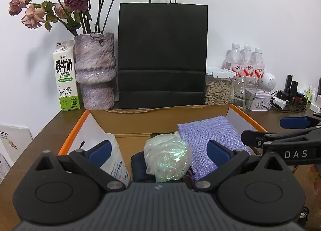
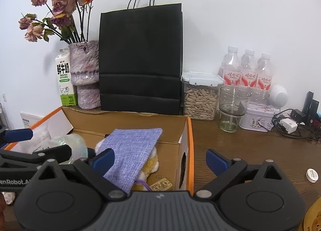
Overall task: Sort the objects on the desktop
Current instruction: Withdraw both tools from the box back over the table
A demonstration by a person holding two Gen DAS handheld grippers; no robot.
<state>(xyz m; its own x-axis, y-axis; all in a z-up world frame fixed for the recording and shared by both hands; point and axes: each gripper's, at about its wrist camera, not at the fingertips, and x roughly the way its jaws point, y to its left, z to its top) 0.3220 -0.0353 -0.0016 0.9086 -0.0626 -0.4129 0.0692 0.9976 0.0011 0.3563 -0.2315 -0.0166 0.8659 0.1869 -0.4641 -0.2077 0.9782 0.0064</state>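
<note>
1. I take the cardboard box (image 1: 128,119) with the orange rim as my landmark; it sits on the brown table (image 2: 250,146), and both tools hang over its near side.
2. My left gripper (image 1: 159,149) stands wide, blue pads apart and pressing on nothing.
3. Inside the box, between those pads as the left wrist camera sees it, lies an iridescent crinkled bag (image 1: 167,156). I cannot tell whether either pad touches it.
4. Just right of that bag in the box lies the purple woven pouch (image 1: 212,140), partly over a yellow and white fluffy thing (image 2: 152,160).
5. At the box's left inner wall leans a white bottle (image 1: 116,158) with printed text.
6. My right gripper (image 2: 160,160) is also spread wide. Its left pad hangs over the pouch and its right pad is outside the box's orange right edge, above the table; nothing is gripped.
7. Behind the box, against the wall, stands a black paper bag (image 1: 162,54). To its left are a mottled purple vase (image 1: 96,72) of dried roses and a milk carton (image 1: 65,76).
8. Right of the box's far corner I see a seed container (image 2: 200,98), a glass jar (image 2: 232,108), three water bottles (image 2: 248,70) and a small tin (image 2: 258,117).
9. A small white disc (image 2: 312,175) lies on the table well right of the box.
</note>
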